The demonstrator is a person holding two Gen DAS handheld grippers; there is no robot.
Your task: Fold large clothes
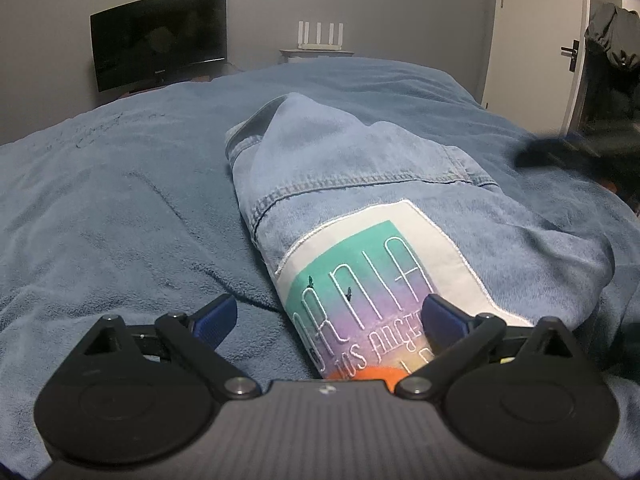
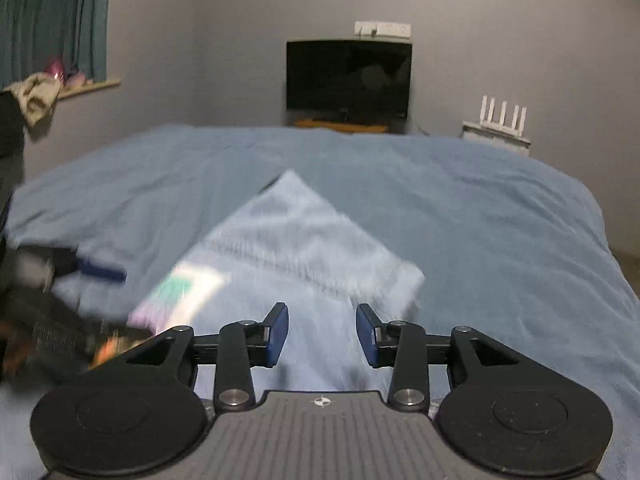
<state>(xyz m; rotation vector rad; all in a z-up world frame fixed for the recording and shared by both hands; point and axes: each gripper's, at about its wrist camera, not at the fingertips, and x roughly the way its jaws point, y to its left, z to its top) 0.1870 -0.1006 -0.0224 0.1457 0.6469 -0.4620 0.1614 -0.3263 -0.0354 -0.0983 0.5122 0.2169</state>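
Note:
A light blue denim jacket [image 1: 360, 168] lies folded in a long bundle on the blue bed cover [image 1: 120, 200]. A white patch with a colourful print [image 1: 372, 272] faces up at its near end. My left gripper [image 1: 330, 320] hovers over that patch, jaws wide open, nothing pinched. In the right wrist view the jacket [image 2: 304, 236] is blurred, its pointed far corner toward the wall. My right gripper [image 2: 323, 332] stands over its near right part, open, with a gap between the blue pads and no cloth in them. The left gripper's blue finger [image 2: 100, 270] shows blurred at the left.
A dark screen [image 2: 348, 76] stands against the far wall beyond the bed, with a white router [image 2: 502, 116] on a small stand beside it. A white door [image 1: 536, 40] and hanging dark clothes [image 1: 612, 48] are on the right. A curtain [image 2: 52, 16] and sill with cloth are at the left.

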